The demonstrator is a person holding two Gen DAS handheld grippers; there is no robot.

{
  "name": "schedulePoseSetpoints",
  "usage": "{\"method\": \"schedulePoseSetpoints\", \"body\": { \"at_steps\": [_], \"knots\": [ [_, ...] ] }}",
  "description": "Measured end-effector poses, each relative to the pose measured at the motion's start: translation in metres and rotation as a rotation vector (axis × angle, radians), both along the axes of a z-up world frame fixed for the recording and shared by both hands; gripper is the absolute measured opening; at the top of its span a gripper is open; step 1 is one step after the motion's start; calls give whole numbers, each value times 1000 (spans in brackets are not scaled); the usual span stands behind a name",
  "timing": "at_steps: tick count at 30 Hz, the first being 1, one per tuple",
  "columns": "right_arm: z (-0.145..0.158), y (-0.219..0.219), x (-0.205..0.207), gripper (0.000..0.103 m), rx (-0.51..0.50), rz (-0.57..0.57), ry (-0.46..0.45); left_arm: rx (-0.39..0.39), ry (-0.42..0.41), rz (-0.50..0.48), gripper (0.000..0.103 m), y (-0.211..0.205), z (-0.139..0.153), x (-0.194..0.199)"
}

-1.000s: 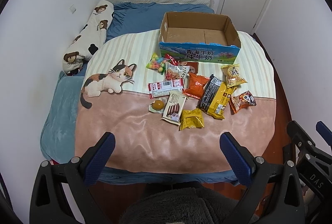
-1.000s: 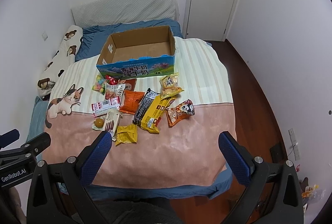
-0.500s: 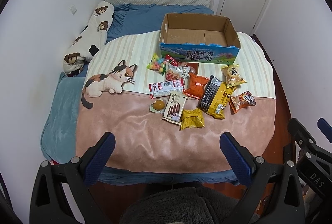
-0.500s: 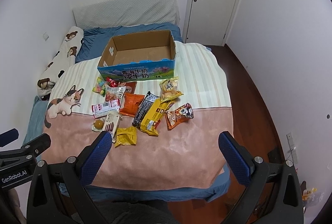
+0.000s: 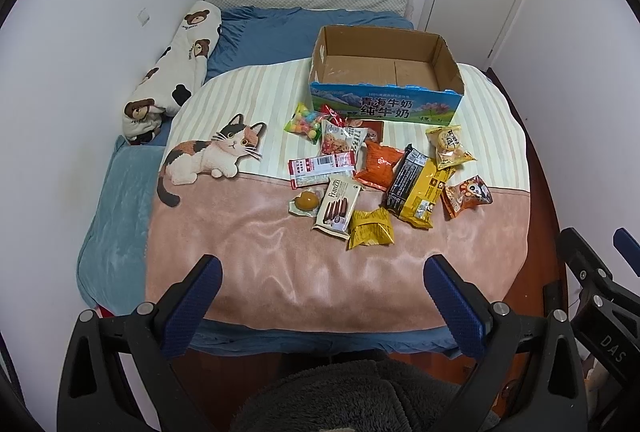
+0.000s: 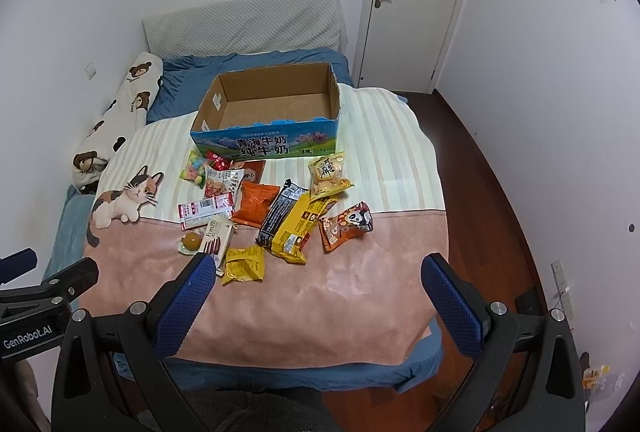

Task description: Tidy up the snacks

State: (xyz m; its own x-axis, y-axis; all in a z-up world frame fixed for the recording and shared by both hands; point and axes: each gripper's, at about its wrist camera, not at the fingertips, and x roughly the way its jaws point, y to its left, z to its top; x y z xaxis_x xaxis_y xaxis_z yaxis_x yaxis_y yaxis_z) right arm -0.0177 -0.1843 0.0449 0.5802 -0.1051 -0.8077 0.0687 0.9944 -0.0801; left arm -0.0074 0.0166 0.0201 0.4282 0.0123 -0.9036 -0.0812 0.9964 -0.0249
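Currently both hand-held grippers, left point(image 5: 320, 302) and right point(image 6: 316, 298), are held wide and empty. Snack packets point(image 5: 382, 167) are scattered on the bed point(image 5: 256, 244) near the empty box point(image 5: 384, 71); light, crinkly, slippery, probably best pinched at sealed edges.

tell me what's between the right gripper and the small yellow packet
Nothing: only bare pink blanket lies between the open right gripper and the yellow packet, seen in the right wrist view.

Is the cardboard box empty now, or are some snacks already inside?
Empty. Both views show the bare brown floor of the box, with nothing inside. The snacks all lie on the blanket in front of it.
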Motion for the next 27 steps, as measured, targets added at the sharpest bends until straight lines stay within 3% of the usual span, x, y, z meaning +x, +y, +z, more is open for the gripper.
{"method": "schedulePoseSetpoints", "body": {
  "at_steps": [27],
  "knots": [
    [4,6,-3,103,-6,16,-18,-7,-5,6,103,10,3,-3]
  ]
}}
